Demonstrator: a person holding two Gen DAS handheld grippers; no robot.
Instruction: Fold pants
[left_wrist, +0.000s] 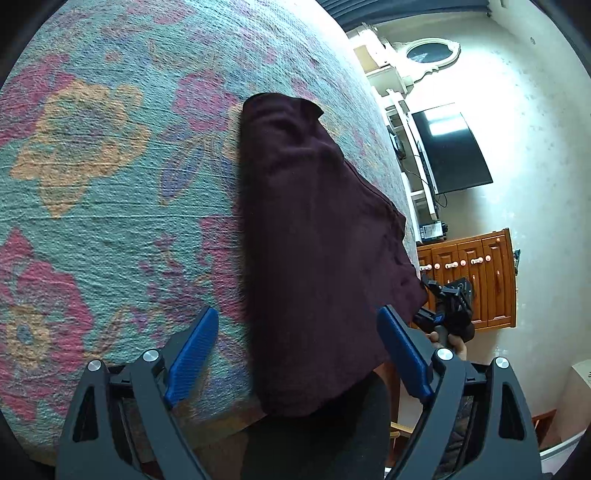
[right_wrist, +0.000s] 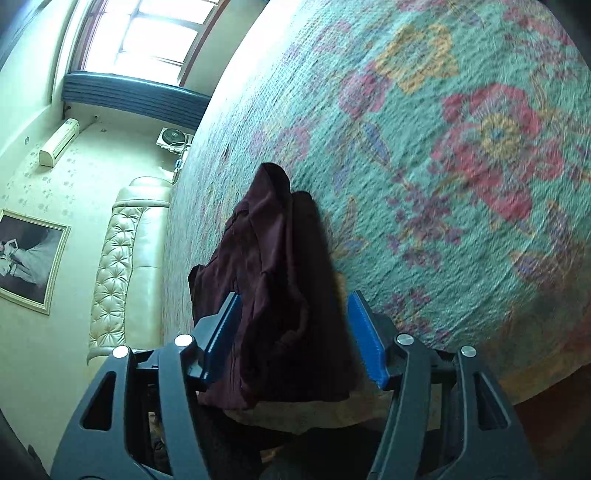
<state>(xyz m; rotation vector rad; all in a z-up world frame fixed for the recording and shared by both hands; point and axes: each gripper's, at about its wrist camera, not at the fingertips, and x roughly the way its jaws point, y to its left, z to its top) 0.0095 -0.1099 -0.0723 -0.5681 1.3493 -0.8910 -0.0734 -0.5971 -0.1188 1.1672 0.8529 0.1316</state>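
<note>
Dark maroon pants (left_wrist: 314, 236) lie folded in a long strip on a floral cloth-covered surface (left_wrist: 92, 184), one end hanging over the near edge. My left gripper (left_wrist: 299, 325) is open, its blue fingers (left_wrist: 192, 354) spread either side of the pants' near end, not gripping. In the right wrist view the pants (right_wrist: 273, 273) lie bunched and rumpled between the open blue fingers (right_wrist: 365, 339) of my right gripper (right_wrist: 291, 306). The right gripper also shows in the left wrist view (left_wrist: 450, 306), held by a hand past the pants' right edge.
The floral cloth (right_wrist: 443, 166) spreads wide around the pants. Beyond its edge stand a wooden cabinet (left_wrist: 476, 280), a dark TV screen (left_wrist: 450, 147), a cream sofa (right_wrist: 125, 258) and a window (right_wrist: 155, 33).
</note>
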